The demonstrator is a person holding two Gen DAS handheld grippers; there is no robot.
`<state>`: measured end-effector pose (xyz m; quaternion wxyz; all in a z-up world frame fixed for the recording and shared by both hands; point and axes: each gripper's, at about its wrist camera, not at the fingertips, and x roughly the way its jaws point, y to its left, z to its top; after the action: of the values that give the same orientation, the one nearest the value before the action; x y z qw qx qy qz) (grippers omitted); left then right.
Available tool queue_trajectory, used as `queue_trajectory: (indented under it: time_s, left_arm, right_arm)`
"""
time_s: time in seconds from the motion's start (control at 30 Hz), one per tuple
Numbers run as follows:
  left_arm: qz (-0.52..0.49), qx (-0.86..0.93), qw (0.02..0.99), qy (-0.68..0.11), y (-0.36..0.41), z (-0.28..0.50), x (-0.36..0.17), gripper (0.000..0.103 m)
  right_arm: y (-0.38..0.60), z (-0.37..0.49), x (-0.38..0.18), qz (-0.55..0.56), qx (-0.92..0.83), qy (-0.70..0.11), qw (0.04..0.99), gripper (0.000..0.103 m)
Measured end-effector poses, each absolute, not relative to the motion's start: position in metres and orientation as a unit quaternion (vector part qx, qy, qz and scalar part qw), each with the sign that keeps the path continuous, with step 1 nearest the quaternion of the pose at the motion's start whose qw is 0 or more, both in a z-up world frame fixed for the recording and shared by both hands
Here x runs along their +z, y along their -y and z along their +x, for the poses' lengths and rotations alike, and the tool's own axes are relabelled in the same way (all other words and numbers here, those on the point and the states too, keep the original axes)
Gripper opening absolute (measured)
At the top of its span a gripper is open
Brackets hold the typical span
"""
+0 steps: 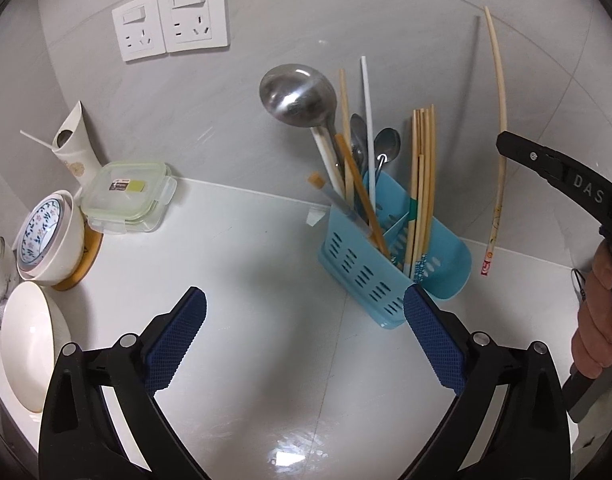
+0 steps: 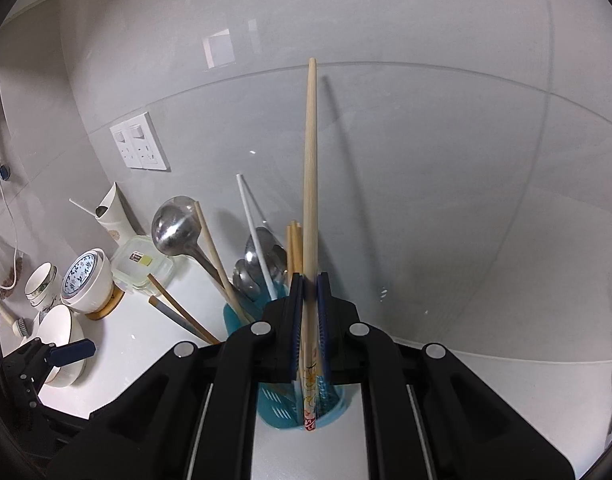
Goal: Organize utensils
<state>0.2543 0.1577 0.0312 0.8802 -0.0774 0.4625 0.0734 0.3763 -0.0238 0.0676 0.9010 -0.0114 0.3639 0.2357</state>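
Note:
A blue slotted utensil holder [image 1: 389, 268] stands on the white counter by the wall, holding a steel ladle [image 1: 298, 96], spoons [image 1: 387, 145], a white stick and several wooden chopsticks [image 1: 423, 184]. My left gripper [image 1: 306, 336] is open and empty, low in front of the holder. My right gripper [image 2: 309, 280] is shut on a pale wooden chopstick [image 2: 310, 200] with a printed lower end, held upright just above the holder [image 2: 282, 404]. In the left wrist view that chopstick [image 1: 499, 128] hangs to the right of the holder, in the right gripper [image 1: 505, 144].
At the left stand stacked bowls [image 1: 50, 236], a white plate [image 1: 30, 344], a lidded glass container [image 1: 126, 196] and a white vase [image 1: 74, 148]. Two wall sockets [image 1: 172, 24] sit above them. The tiled wall is close behind the holder.

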Motion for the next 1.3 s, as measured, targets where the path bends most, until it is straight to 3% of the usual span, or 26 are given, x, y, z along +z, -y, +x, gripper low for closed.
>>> queue_trajectory:
  time_s: [0.4,0.47,0.53,0.83,1.03,1.3]
  left_arm:
    - [-0.083,0.085,0.874,-0.471,-0.171,0.253,0.021,0.097]
    - [-0.080,0.085,0.875,-0.471,-0.170,0.253,0.021,0.097]
    - [-0.079,0.083,0.878,-0.465,-0.168,0.251,0.025,0.097]
    - [-0.060,0.056,0.893,-0.442,-0.152,0.243,0.041,0.097]
    - [-0.054,0.041,0.896,-0.438,-0.144,0.234,0.049,0.097]
    - [-0.046,0.019,0.894,-0.444,-0.142,0.214,0.051,0.097]
  right_arm:
    - [-0.001,0.376,0.040,-0.050,0.226,-0.383,0.894,0.009]
    - [0.003,0.372,0.041,-0.049,0.220,-0.386,0.894,0.016]
    - [0.012,0.367,0.043,-0.038,0.210,-0.390,0.896,0.043]
    - [0.060,0.326,0.058,-0.034,0.144,-0.382,0.912,0.078]
    - [0.080,0.291,0.065,-0.042,0.113,-0.377,0.918,0.092]
    - [0.092,0.253,0.062,-0.029,0.079,-0.403,0.912,0.095]
